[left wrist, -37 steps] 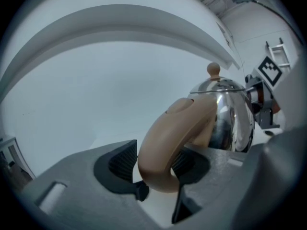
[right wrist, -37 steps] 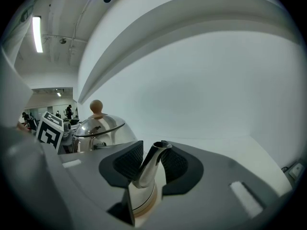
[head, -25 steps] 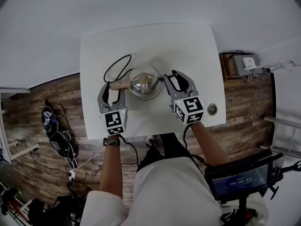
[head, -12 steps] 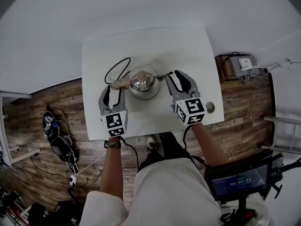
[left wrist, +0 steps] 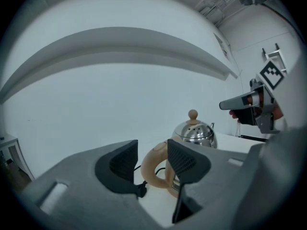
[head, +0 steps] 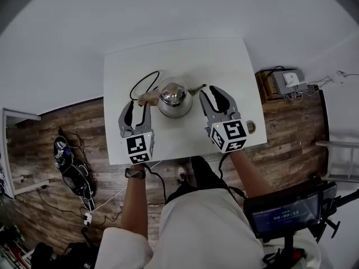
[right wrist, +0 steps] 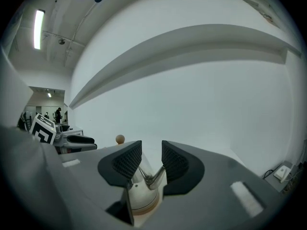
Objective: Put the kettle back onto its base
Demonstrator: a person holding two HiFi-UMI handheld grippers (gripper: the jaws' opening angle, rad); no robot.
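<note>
A shiny steel kettle (head: 174,97) with a wooden knob and a tan wooden handle (head: 147,98) stands on the white table (head: 185,55); I cannot make out its base beneath it. My left gripper (head: 138,105) is open on the kettle's left. In the left gripper view the handle (left wrist: 154,169) shows in the gap just beyond the pads, untouched. My right gripper (head: 212,94) sits open on the kettle's right, its jaws closing slightly. The spout (right wrist: 152,178) shows in their gap in the right gripper view, with no pad pressing it.
A black cord (head: 137,83) loops on the table behind the kettle's left. A round cable hole (head: 251,126) sits near the table's right front corner. On the wooden floor lie a box with cables (head: 286,78) at right and a dark bag (head: 70,161) at left.
Both grippers have lifted a little beside the kettle and stay apart from it. The kettle has not moved on the table. The head view has shifted slightly.
</note>
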